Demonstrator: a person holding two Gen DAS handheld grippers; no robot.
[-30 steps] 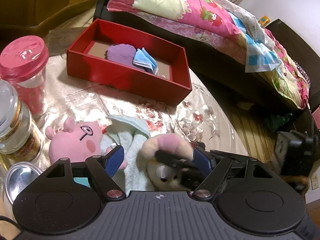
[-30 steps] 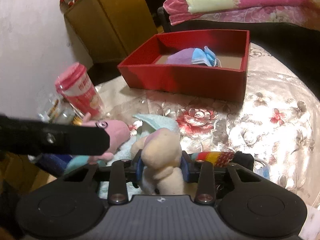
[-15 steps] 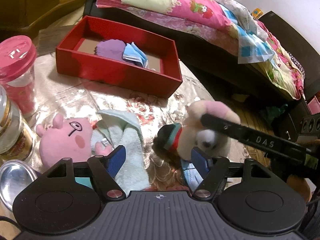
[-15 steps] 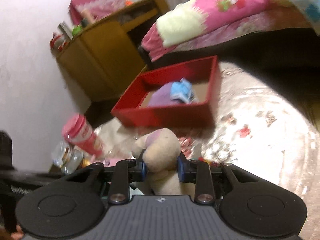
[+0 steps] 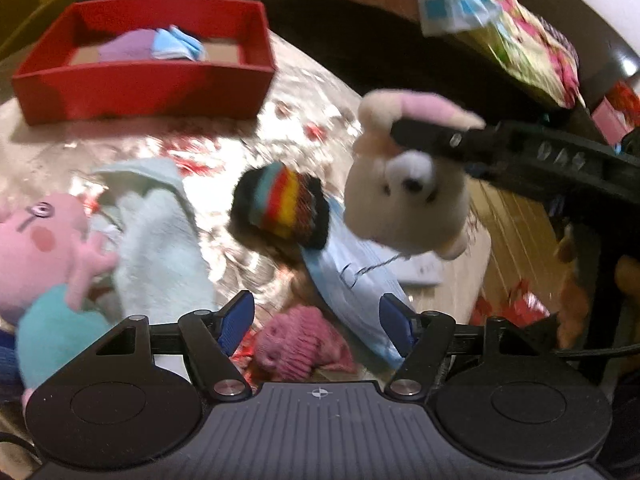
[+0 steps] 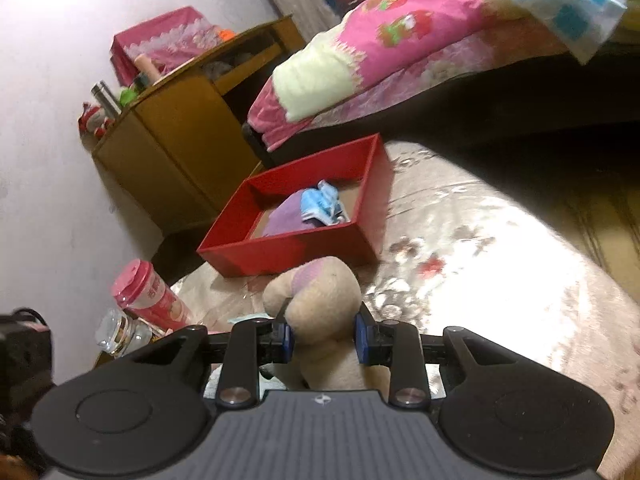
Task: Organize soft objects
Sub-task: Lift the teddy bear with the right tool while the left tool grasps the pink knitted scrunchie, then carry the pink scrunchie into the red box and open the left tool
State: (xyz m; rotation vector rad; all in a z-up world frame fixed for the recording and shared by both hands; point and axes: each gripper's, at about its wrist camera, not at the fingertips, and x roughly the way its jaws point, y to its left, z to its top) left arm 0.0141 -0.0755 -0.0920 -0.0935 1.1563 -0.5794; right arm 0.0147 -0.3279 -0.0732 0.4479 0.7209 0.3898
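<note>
Right gripper fingers clenched on cream plush dog, lifted above the tabletop, near red box; left gripper fingers closing, nothing gripped, over pink knit piece

Pale wall, wooden cabinet — bed, floral quilt
</note>
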